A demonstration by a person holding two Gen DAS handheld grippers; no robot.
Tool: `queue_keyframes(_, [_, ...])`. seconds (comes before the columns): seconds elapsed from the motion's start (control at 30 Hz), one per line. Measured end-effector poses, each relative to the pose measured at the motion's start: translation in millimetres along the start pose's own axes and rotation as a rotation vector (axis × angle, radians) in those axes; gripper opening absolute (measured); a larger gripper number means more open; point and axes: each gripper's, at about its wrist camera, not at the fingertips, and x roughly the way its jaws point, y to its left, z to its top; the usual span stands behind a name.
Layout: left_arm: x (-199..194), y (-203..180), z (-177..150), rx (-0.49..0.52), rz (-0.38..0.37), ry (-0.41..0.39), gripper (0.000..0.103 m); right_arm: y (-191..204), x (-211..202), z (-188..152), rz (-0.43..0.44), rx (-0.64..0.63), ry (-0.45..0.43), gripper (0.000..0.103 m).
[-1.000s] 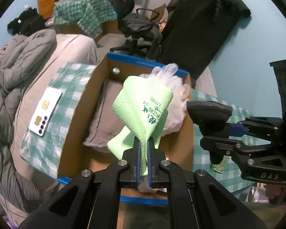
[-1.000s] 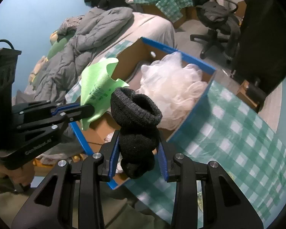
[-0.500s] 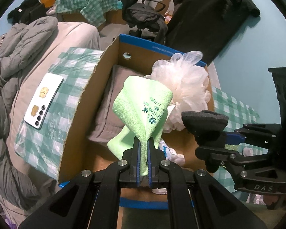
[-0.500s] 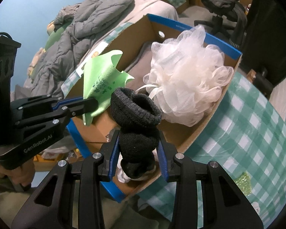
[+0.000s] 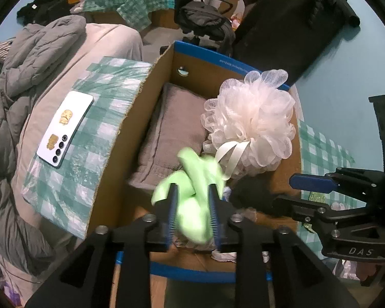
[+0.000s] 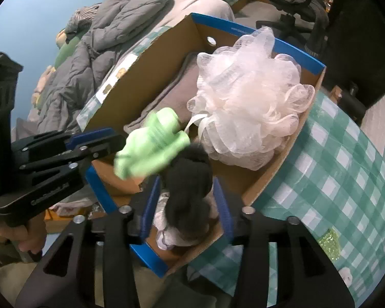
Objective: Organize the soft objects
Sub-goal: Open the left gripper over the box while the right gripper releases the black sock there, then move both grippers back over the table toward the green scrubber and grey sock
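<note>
The cardboard box [image 5: 110,179] on the checked desk [image 6: 346,169] already holds a folded grey towel [image 5: 177,128] and a pale bath pouf [image 5: 251,123] — light, springy, best pinched by its ribbon loop. The green cloth [image 5: 192,200], thin and limp, can be nipped anywhere. It now slumps, blurred, between the jaws of the left gripper [image 5: 192,202], which have just been opening; a second ago they clamped it upright. The dark sock roll [image 6: 190,179], soft and compressible, sits low in the box between the right gripper [image 6: 187,195] jaws, likewise just parted and released.
</note>
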Motion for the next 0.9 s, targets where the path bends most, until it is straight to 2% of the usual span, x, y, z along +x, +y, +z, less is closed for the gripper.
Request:
queue_keyframes(0.07, [-4,-1,-1,-0.005,0.001,-0.011,0.033,-1,-1,0,-0.006,0.001,-0.006,0.055])
queue_keyframes(0.17, [-7,-2,-2,-0.006,0.009,-0.008,0.034,-3,-6,1,-0.02,0.005,-0.023,0.058])
queue_keyframes(0.57, [-20,-22,-3,0.041,0.02,-0.023,0.036,-21,-35,3,-0.045,0.046,-0.088,0.063])
queue_keyframes(0.7, [-21,-32,-4,0.061,0.018,-0.022,0.044,-28,-44,0,-0.056,0.059,-0.102,0.065])
queue_keyframes(0.9, [-24,-48,-5,0.086,0.005,-0.029,0.044,-42,-56,-8,-0.072,0.086,-0.12,0.067])
